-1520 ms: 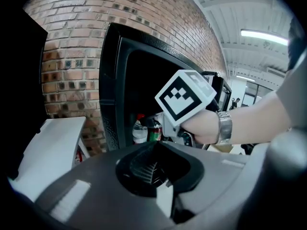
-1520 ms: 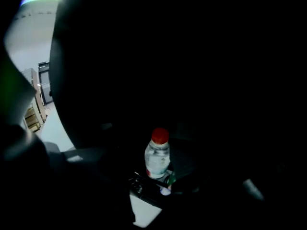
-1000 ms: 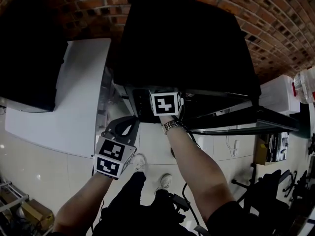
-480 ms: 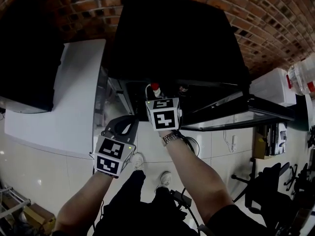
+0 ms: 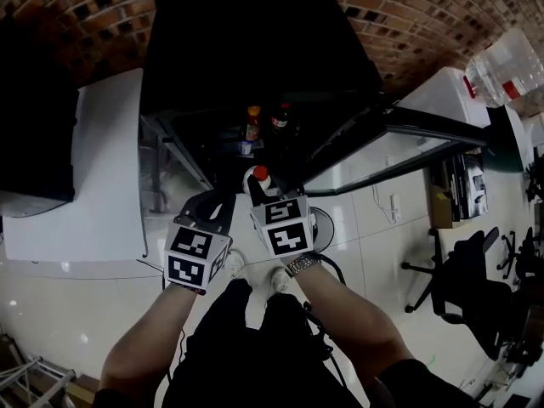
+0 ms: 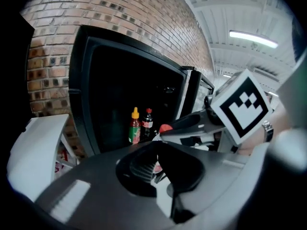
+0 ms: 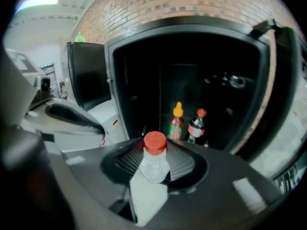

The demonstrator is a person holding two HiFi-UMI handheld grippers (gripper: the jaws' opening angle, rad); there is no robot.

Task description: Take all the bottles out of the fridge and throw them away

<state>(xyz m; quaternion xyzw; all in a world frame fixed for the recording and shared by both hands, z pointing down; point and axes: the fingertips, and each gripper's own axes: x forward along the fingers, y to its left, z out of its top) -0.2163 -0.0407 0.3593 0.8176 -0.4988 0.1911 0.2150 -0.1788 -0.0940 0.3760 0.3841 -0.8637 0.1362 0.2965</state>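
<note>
A black fridge (image 5: 255, 49) stands open in front of me. My right gripper (image 5: 259, 189) is just outside its opening, shut on a clear bottle with a red cap (image 7: 154, 157); its jaws have just been closing, with the bottle between the pads. The cap (image 5: 261, 173) shows above the marker cube. Deep inside stand a red sauce bottle with a yellow cap (image 7: 176, 121) and a dark cola bottle (image 7: 196, 126). My left gripper (image 5: 217, 202) hangs beside the right one, shut with nothing in it (image 6: 158, 169).
The fridge's door (image 5: 408, 143) swings out to the right. A white cabinet (image 5: 102, 168) stands at the left against the brick wall. A large water jug (image 5: 510, 62) sits on a white unit at the right, and an office chair (image 5: 476, 262) below it.
My right gripper has drawn back out of the fridge toward me with the red-capped bottle in it. The left gripper has shifted slightly toward it. The two bottles inside have come into sight.
</note>
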